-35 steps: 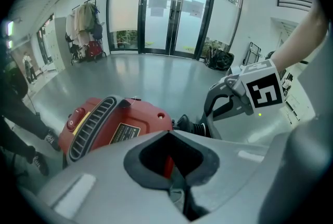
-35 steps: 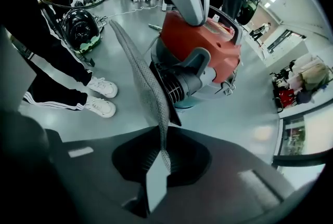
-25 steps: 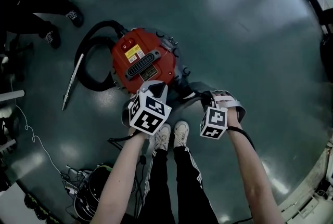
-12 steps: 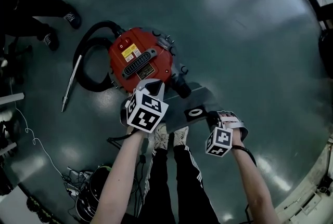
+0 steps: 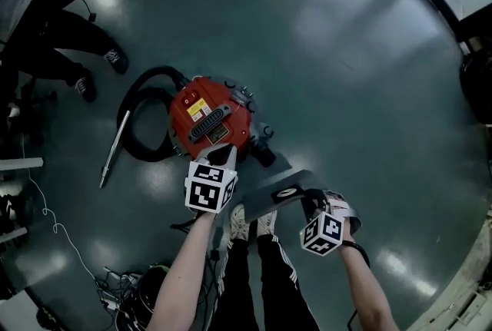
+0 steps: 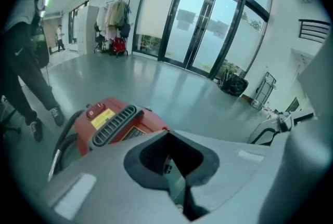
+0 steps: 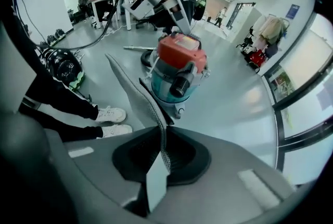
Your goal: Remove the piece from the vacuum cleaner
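Note:
The red-topped vacuum cleaner (image 5: 210, 118) stands on the dark floor, also seen in the left gripper view (image 6: 111, 121) and the right gripper view (image 7: 178, 69). A flat grey piece (image 5: 278, 191) with a pale ring on it hangs free of the vacuum's black port. My right gripper (image 5: 314, 204) is shut on its edge; the sheet (image 7: 136, 92) runs up from between the jaws (image 7: 161, 153). My left gripper (image 5: 228, 156) hovers at the vacuum's near rim, and its jaws (image 6: 174, 179) look shut with nothing in them.
A black hose (image 5: 142, 114) and a metal wand (image 5: 113, 149) lie left of the vacuum. A person's legs and shoes (image 5: 84, 53) are at the upper left. Cables and a dark bundle (image 5: 131, 291) lie at the lower left. My own white shoes (image 5: 254, 220) are below the grippers.
My right gripper has drawn back from the vacuum's port and lifted, and the grey piece has come out with it. The left gripper has risen a little and rolled beside the vacuum's top.

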{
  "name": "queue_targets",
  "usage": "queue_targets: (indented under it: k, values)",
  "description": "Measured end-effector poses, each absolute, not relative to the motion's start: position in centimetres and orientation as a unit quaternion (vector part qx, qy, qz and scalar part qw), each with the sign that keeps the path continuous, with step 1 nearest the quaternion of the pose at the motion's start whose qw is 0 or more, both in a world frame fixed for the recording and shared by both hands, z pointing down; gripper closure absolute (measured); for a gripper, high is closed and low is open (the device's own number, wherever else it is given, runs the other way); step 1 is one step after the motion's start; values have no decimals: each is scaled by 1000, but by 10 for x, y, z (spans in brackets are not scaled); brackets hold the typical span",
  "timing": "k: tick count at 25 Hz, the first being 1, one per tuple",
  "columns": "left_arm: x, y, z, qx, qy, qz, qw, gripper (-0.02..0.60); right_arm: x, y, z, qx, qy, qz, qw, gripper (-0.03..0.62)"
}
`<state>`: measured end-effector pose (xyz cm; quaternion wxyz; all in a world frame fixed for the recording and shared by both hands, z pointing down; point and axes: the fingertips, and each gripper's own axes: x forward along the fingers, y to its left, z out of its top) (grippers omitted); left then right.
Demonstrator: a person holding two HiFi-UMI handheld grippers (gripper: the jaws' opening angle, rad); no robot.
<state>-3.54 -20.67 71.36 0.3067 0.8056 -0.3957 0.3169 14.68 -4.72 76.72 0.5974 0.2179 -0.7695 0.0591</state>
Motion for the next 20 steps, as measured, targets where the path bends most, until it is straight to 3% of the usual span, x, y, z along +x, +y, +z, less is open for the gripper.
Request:
queue_targets:
  k: [8, 16, 20]
  values:
    - [-39, -217, 525, 846, -445, 172, 239, 581, 136, -89, 603, 362, -793, 77, 484, 548]
    - [-72, -220, 281, 857, -506, 2, 98, 581, 135, -174, 375, 534, -803, 67, 256, 546]
    - [-81, -193, 209, 838, -537, -76, 69, 581, 148, -167, 290, 569, -803, 50, 173, 546]
